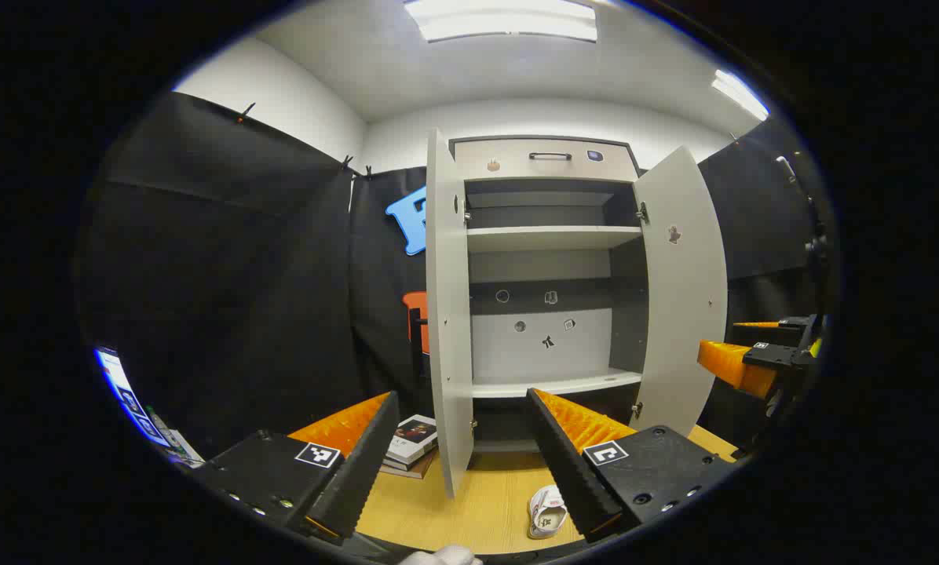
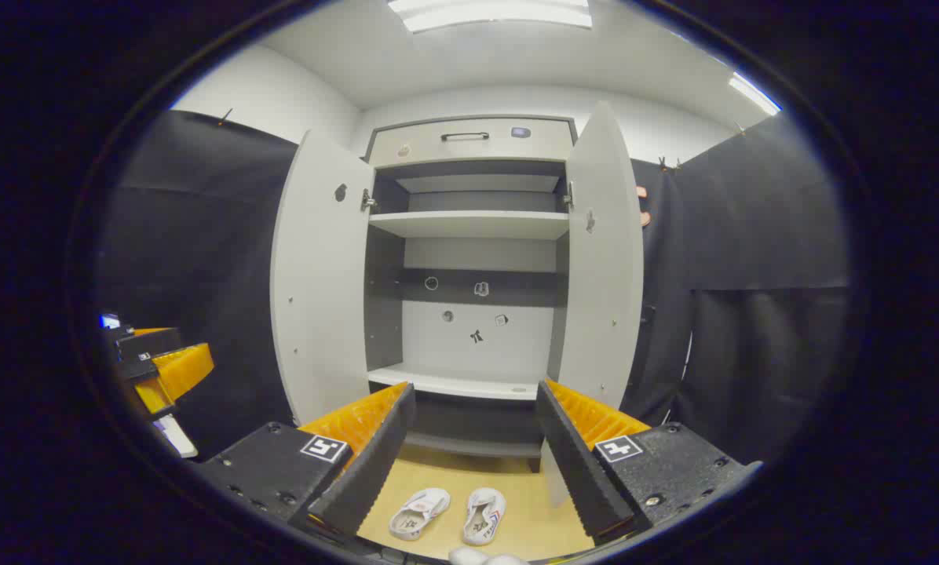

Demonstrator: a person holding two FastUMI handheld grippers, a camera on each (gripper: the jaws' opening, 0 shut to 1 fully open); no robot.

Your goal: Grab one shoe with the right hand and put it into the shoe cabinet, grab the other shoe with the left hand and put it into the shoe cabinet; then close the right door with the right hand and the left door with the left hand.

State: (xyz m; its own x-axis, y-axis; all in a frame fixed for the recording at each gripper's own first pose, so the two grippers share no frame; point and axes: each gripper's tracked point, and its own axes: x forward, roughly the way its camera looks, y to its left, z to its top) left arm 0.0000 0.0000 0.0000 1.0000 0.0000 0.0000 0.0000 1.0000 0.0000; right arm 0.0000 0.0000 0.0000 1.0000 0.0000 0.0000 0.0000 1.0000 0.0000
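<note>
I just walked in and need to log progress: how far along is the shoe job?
Nothing is done yet. Both shoes lie on the table, and the cabinet's left door and right door stand open. Right gripper and left gripper are open, holding nothing. Everything remains.

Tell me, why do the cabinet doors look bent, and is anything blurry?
Left gripper view: fisheye lens bows the cabinet doors; ceiling light glares white. Right gripper view: same bowing, shoes sharp, dim floor, no motion blur.
</note>
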